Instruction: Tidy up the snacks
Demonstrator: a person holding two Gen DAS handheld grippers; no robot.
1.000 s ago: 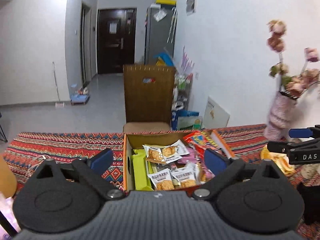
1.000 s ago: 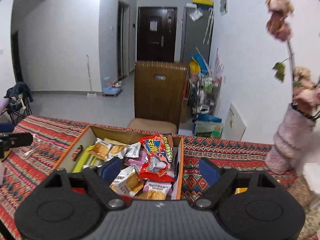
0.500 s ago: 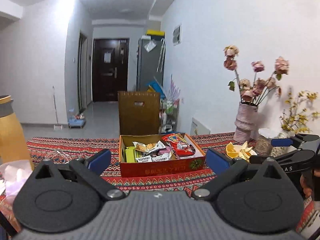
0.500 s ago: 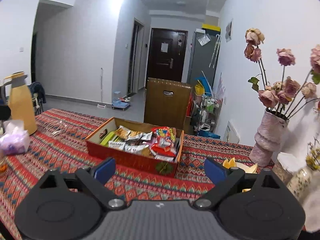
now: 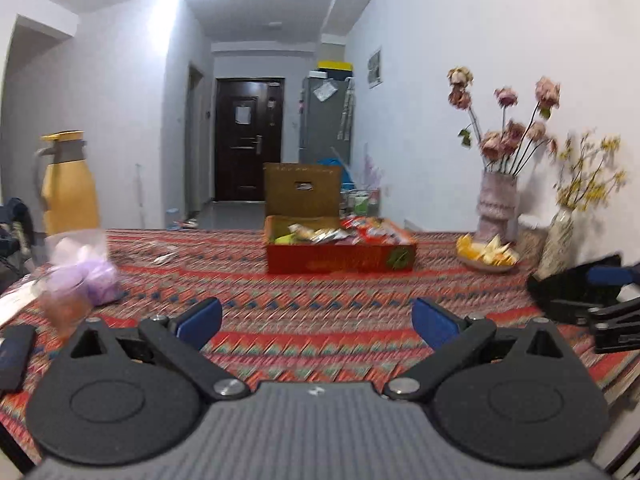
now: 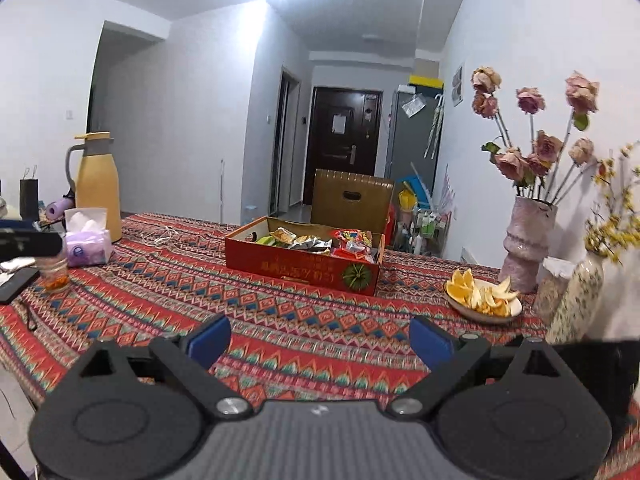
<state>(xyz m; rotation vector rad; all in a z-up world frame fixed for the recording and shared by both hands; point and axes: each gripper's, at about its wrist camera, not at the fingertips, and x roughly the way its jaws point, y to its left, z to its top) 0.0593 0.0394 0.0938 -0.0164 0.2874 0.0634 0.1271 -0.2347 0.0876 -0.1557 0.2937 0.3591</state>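
The box [image 6: 302,266] of snacks [image 6: 316,242] sits mid-table on the patterned cloth [image 6: 280,320], well ahead of both my grippers, with the plate of orange peel [image 6: 482,296] off to its right. To tidy it well, I'd approach level and pick 1 packet at a time from the top of the pile. My right gripper [image 6: 320,338] has just been opening; its jaws stand wide apart, nothing between them. My left gripper [image 5: 316,320] is spread wide too, empty, touching nothing.

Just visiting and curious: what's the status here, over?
Left claw and right claw open, empty. Snack box full, out ahead on the tablecloth. Nothing between.
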